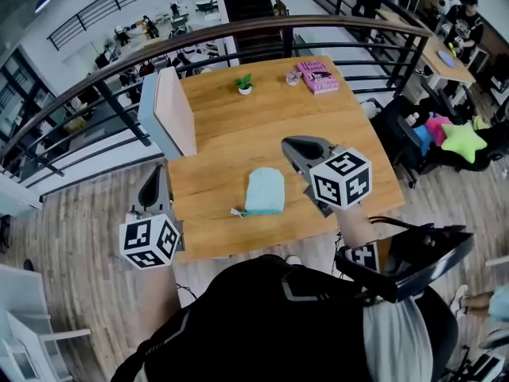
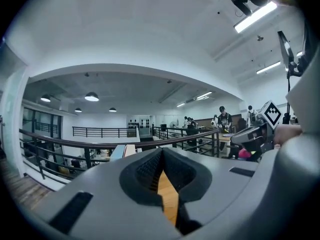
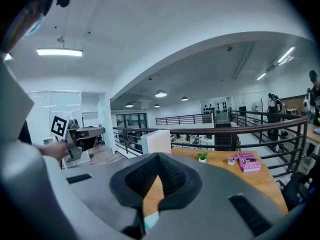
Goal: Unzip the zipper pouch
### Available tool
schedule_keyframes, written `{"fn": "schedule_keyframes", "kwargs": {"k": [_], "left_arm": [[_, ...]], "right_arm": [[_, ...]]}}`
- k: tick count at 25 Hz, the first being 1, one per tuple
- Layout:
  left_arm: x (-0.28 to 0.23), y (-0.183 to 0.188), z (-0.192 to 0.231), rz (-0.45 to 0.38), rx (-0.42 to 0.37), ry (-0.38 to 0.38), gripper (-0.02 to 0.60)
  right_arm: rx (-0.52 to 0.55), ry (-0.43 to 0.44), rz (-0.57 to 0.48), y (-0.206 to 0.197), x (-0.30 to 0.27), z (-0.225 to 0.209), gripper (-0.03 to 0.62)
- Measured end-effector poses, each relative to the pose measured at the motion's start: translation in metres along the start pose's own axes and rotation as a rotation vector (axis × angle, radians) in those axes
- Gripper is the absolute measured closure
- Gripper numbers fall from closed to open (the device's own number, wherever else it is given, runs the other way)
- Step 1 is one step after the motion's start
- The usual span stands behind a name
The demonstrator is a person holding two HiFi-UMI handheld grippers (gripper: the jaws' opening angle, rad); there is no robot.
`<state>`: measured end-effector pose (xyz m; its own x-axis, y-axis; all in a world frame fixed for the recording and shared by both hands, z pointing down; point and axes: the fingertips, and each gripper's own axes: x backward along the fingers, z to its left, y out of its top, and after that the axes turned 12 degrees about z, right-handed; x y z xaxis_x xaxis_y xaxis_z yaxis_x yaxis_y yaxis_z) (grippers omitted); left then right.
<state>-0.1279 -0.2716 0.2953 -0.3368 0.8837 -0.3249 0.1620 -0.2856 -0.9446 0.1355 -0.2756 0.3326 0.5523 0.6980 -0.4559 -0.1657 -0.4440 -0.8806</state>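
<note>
Pale-blue fabric makes up the zipper pouch [image 1: 263,189], which lies flat near the front edge of the wooden table [image 1: 231,126], about midway along it. Its far end is rounded. Its near end is straight, trimmed with a darker teal strip, and a small tab pokes out at the left corner. The left gripper [image 1: 157,172] hangs just off the table's left edge, the right gripper [image 1: 291,144] above the table's right half. Both have their jaws pressed together on nothing.
</note>
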Motion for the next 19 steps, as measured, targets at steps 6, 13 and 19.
{"fn": "schedule_keyframes", "kwargs": {"k": [6,13,19], "left_arm": [[-0.003,-0.004,-0.006,0.006,0.003,-0.005,0.552],[-0.003,-0.003,-0.010,0.015,-0.004,-0.003,0.552],[-0.005,-0.010,-0.016,0.032,0.000,-0.006,0.552]], "right_arm": [[0.016,-0.019,0.006,0.002,0.000,-0.005,0.586],[0.002,-0.032,0.008,0.000,0.000,-0.013,0.586],[-0.013,-0.039,0.017,-0.005,-0.001,-0.020,0.585]]}}
